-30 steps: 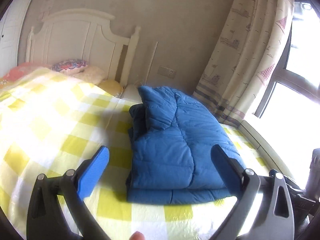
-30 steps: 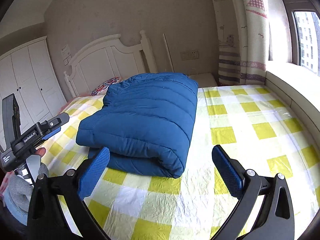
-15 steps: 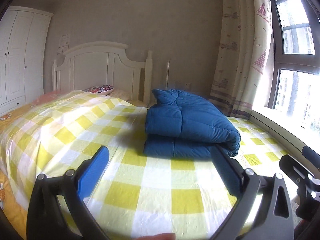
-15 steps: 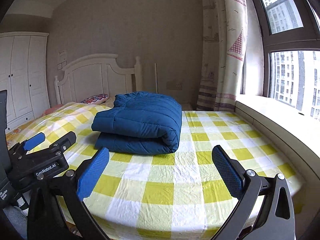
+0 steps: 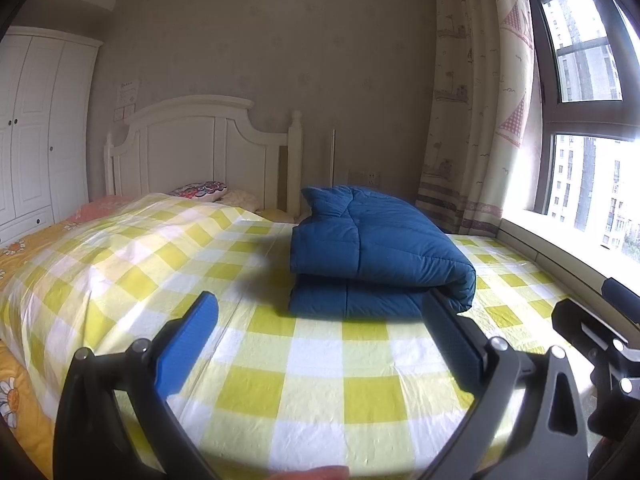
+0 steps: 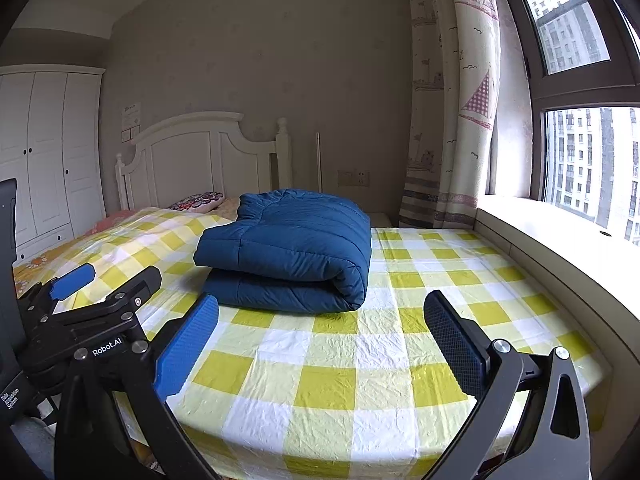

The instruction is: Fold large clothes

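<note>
Lying folded, puffy quilted blue coat (image 5: 380,252), crinkled checked sheet (image 5: 320,384)

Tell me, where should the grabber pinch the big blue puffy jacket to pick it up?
Probably the open layered edge of the folded blue jacket, the side facing the wardrobe. The stacked layers there are separate, so a finger could slide between them. The opposite side toward the window is one fat rounded fold, likely too thick to pinch. The left gripper is nearer.
</note>
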{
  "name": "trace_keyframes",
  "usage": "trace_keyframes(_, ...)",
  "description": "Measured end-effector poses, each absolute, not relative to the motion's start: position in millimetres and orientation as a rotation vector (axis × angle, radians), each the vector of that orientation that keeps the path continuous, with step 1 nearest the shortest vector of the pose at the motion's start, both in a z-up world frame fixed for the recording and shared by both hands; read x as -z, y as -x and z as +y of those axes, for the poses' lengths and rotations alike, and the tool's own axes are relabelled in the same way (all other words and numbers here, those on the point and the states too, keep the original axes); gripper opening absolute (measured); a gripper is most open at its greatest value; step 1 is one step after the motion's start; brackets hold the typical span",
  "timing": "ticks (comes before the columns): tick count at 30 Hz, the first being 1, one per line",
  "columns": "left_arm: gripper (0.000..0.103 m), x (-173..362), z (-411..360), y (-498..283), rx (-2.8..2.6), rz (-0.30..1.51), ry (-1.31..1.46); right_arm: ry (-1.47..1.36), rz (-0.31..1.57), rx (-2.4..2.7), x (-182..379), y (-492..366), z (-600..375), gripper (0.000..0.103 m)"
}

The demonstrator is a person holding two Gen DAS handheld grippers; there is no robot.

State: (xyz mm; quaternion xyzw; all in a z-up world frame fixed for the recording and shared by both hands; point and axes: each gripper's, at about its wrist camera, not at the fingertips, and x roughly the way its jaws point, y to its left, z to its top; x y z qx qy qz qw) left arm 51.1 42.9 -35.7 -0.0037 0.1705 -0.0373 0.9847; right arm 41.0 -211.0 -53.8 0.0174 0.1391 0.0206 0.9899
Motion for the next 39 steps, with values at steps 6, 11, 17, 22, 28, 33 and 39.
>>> trace_keyframes(6,0.101,36,42,-51,0.075,0.343,0.006,-0.041,0.284,-0.041,55,-42,-211,0.099)
trace_keyframes(11,0.101,37,42,-50,0.075,0.344,0.004,-0.040,0.284,-0.040,55,-42,-211,0.099)
trace_keyframes(17,0.101,38,43,-51,0.074,0.349,0.004,-0.040,0.285,-0.041,55,-42,-211,0.099)
trace_keyframes(22,0.101,39,43,-50,0.074,0.350,0.001,-0.040,0.286,-0.042,57,-41,-210,0.099)
trace_keyframes(28,0.101,38,44,-49,0.061,0.345,-0.012,-0.041,0.287,-0.042,57,-41,-210,0.099)
trace_keyframes(33,0.101,42,45,-56,0.055,0.386,-0.015,-0.039,0.293,-0.047,59,-41,-208,0.099)
trace_keyframes(39,0.101,46,62,-89,0.054,0.482,-0.019,-0.034,0.311,-0.021,55,-59,-229,0.099)
